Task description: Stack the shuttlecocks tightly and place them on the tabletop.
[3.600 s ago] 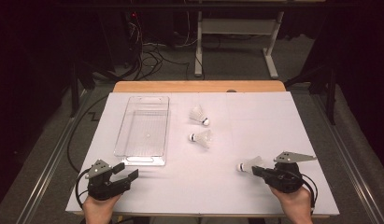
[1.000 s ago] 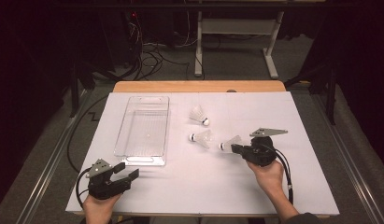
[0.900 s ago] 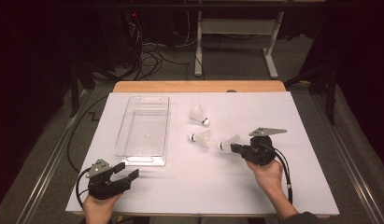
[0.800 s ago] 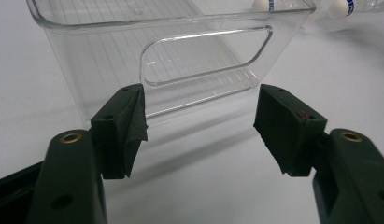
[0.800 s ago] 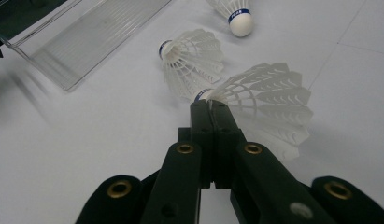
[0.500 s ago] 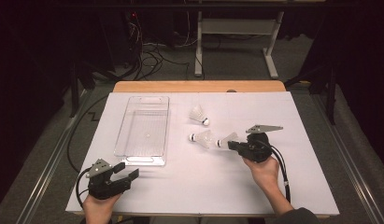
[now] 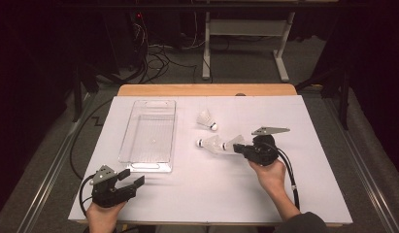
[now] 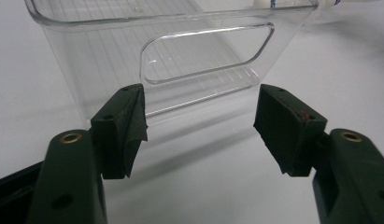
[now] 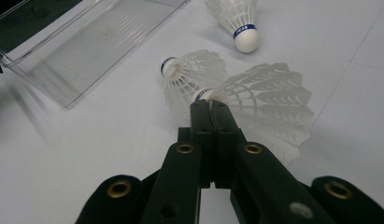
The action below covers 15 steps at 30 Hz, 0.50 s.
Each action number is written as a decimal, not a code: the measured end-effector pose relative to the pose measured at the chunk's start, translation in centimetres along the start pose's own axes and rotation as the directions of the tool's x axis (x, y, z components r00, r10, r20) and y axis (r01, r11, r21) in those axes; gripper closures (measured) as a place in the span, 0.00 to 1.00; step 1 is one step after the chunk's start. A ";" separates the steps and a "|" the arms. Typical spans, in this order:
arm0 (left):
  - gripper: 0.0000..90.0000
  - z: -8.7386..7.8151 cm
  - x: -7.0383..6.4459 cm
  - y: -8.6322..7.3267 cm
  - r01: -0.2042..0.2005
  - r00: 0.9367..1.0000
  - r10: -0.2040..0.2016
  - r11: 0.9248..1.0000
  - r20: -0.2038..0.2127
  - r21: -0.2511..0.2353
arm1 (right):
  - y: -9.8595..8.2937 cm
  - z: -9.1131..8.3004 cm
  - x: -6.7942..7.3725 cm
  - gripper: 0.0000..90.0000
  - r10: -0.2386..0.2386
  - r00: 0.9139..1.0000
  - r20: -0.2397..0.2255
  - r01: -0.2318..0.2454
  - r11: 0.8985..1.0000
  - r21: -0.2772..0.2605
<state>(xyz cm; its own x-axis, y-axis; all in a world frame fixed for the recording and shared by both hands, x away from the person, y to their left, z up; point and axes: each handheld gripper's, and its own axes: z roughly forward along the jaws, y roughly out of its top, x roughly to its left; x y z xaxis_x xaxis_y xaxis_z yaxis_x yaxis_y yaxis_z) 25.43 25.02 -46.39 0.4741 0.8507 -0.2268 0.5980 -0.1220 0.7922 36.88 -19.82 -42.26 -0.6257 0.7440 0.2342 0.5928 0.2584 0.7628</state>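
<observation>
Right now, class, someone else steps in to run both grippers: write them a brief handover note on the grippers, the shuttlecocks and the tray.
Right gripper: shut on held shuttlecock, carried above the table right of the clear tray.
Left gripper: open, holding nothing, at the tray's near end.
Middle shuttlecock and far shuttlecock lie on the table, right of the tray.
Done: one shuttlecock picked up.
Left: the tray holds none; probably all three go in.
</observation>
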 end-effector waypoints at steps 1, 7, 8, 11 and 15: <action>0.39 0.0 0.0 0.0 -0.001 1.000 0.001 1.000 0.000 0.001 | 0.1 0.1 0.0 1.00 -0.003 1.000 0.000 0.003 1.000 0.000; 0.39 0.0 0.0 0.0 -0.002 1.000 0.002 1.000 0.001 -0.001 | 0.5 0.5 0.1 1.00 -0.005 1.000 0.001 0.005 1.000 0.001; 0.39 0.0 0.0 0.0 -0.001 1.000 0.001 1.000 0.001 -0.001 | 0.5 0.5 0.1 1.00 -0.004 1.000 -0.002 0.004 1.000 0.001; 0.39 0.0 0.0 0.0 -0.003 1.000 0.003 1.000 -0.001 0.000 | 0.7 0.8 0.2 1.00 -0.003 1.000 -0.003 0.003 1.000 0.002; 0.39 0.0 0.0 0.0 -0.003 1.000 0.003 1.000 -0.001 -0.001 | 0.7 1.2 0.2 1.00 -0.002 1.000 -0.007 0.002 1.000 0.002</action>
<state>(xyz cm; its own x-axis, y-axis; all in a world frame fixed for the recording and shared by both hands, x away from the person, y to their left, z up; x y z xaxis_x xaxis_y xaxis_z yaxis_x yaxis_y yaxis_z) 25.42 25.04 -46.36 0.4752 0.8508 -0.2242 0.5961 -0.1240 0.7933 37.80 -18.71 -42.38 -0.6307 0.7391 0.2366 0.5920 0.2611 0.7624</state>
